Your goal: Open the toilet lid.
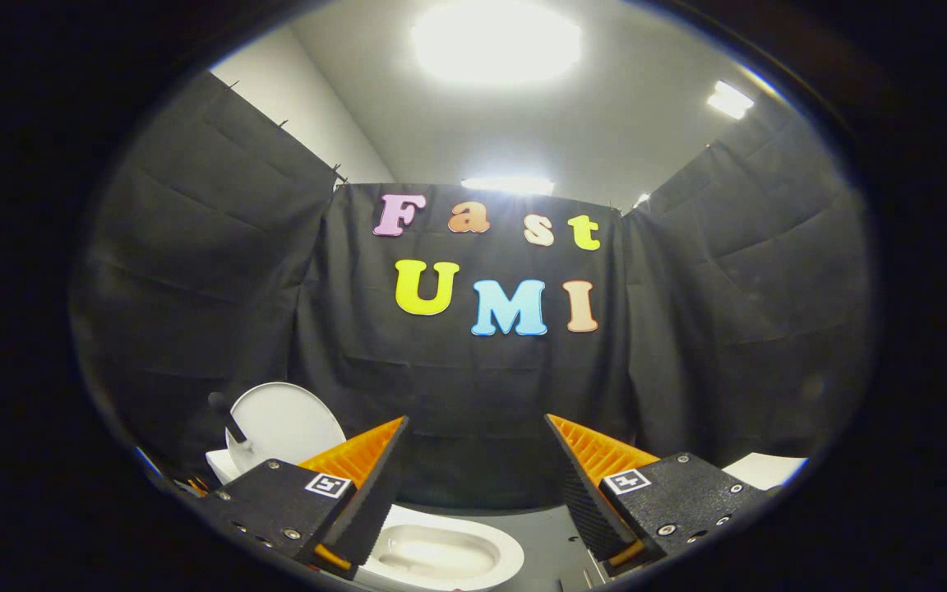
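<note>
White toilet lid (288, 423) is standing raised behind the left finger, bowl (441, 555) lying below; gripper (478, 485) is hanging released, gripping nothing, task appearing done.

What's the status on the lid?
Hand-held gripper open, holding nothing. Toilet lid standing upright, bowl exposed below the fingers. Nothing in the way.
</note>
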Available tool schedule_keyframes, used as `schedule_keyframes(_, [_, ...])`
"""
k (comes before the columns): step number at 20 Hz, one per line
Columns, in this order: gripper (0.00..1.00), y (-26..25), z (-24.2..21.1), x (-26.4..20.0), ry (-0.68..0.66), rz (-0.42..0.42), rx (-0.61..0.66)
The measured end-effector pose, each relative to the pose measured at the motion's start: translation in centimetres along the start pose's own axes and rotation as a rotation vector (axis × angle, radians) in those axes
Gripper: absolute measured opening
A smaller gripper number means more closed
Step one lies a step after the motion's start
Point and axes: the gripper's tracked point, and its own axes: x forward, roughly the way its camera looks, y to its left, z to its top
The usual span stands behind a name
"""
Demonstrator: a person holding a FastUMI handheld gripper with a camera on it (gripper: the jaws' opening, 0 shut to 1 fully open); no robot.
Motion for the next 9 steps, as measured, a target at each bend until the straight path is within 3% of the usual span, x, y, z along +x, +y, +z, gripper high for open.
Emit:
schedule_keyframes(3, [0.96, 0.3, -1.4, -0.3, 0.011, -0.003, 0.065])
schedule_keyframes(9, [0.96, -0.2, -2.2, 0.1, 0.071, -0.03, 0.052])
